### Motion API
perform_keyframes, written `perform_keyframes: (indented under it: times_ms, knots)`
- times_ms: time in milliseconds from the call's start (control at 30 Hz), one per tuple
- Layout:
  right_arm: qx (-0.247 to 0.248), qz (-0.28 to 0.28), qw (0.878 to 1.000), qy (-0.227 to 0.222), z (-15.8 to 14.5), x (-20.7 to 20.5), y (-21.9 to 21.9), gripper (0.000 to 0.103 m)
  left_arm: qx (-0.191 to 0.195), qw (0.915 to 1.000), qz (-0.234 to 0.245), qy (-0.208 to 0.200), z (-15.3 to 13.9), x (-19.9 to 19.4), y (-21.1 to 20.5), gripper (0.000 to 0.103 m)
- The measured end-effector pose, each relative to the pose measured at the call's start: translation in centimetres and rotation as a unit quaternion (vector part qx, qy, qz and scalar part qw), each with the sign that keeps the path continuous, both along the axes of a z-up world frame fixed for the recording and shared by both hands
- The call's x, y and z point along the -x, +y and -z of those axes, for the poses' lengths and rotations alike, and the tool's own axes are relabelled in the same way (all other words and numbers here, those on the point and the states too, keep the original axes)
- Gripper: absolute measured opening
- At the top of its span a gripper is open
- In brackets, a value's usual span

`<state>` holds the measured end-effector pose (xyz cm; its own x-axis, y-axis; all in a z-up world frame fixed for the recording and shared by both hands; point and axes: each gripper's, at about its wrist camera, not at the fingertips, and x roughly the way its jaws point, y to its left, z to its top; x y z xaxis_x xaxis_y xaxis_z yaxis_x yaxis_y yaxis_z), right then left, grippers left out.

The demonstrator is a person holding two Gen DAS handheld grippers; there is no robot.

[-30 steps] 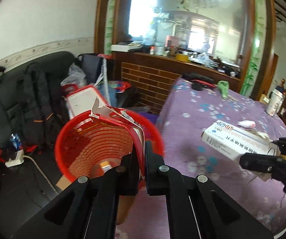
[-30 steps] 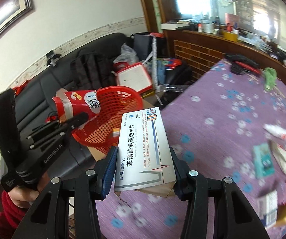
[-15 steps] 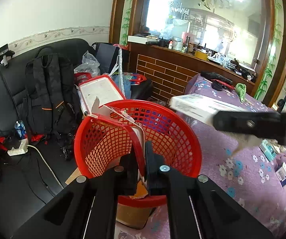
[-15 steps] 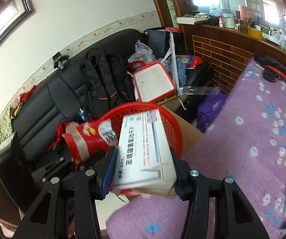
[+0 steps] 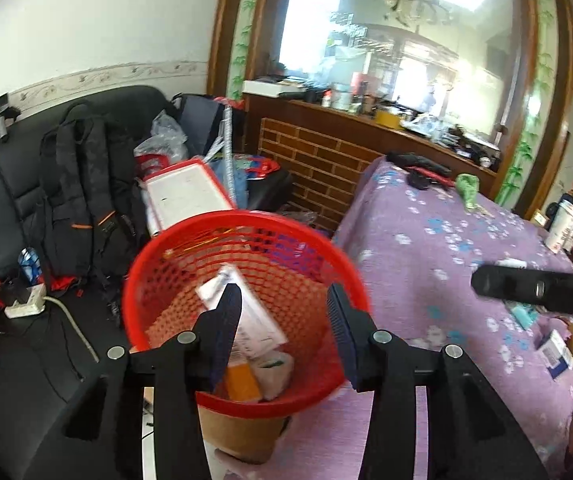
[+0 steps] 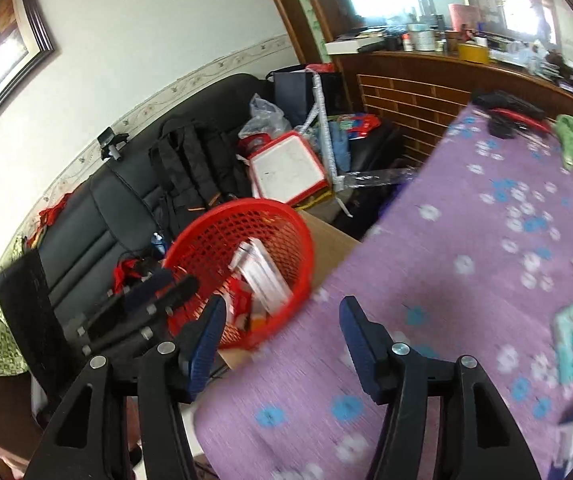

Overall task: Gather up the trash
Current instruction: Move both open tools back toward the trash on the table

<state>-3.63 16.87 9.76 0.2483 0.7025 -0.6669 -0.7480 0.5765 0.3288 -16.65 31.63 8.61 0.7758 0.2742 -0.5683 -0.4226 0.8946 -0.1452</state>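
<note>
Your left gripper (image 5: 282, 320) tilts down over the red basket (image 5: 246, 280), jaws opening, empty. Your right gripper (image 6: 282, 332), also opening and empty, angles over the purple table's (image 6: 466, 280) left edge. The white box (image 5: 242, 312) lies inside the basket.

- left tool (image 5: 282, 324): matte black angular frame, two fingers lined with dark blue ribbed pads (image 5: 228, 320)
- round silver screw heads on each finger arm, two per side, just behind the pads
- triangular cut-outs in the black arms behind the screws
- right tool (image 6: 282, 338): same build, black frame, blue ribbed pads (image 6: 356, 330), silver screws in the same places
- left tool seen side-on from the right wrist view, left of the right tool: black bars, small silver bolts along them
- bottom-left of the right tool: sliver of red sleeve (image 6: 10, 466), partly hidden
</note>
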Motion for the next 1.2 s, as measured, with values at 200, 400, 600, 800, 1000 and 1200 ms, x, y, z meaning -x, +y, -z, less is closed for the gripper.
perform_keyframes:
  times_ms: [200, 400, 600, 800, 1000, 1200]
  knots:
    - [-0.015, 0.047, 0.999, 0.004, 0.6, 0.0, -7.6, 0.064, -0.015, 0.9983, 0.055, 0.011, -0.5, -1.9, -5.5, 0.044]
    - [-0.014, 0.137, 0.991, -0.002, 1.1, -0.9, -17.8, 0.064, -0.02, 0.9927, 0.116, 0.026, -0.2, -5.1, -11.8, 0.046]
    - [-0.004, 0.255, 0.967, -0.019, 1.5, -0.9, -28.0, 0.069, -0.014, 0.9806, 0.19, 0.047, 0.8, -8.0, -18.9, 0.046]
    - [0.023, 0.325, 0.945, -0.008, 4.2, -1.8, -32.6, 0.071, -0.016, 0.9662, 0.248, 0.068, 1.9, -9.3, -24.0, 0.048]
    - [0.019, 0.323, 0.946, 0.022, 6.3, -3.2, -32.9, 0.06, -0.023, 0.9558, 0.281, 0.084, 2.9, -8.9, -26.6, 0.048]
    - [0.03, 0.299, 0.954, 0.012, 6.5, -3.6, -30.9, 0.042, -0.019, 0.956, 0.279, 0.089, 3.3, -8.8, -26.4, 0.048]
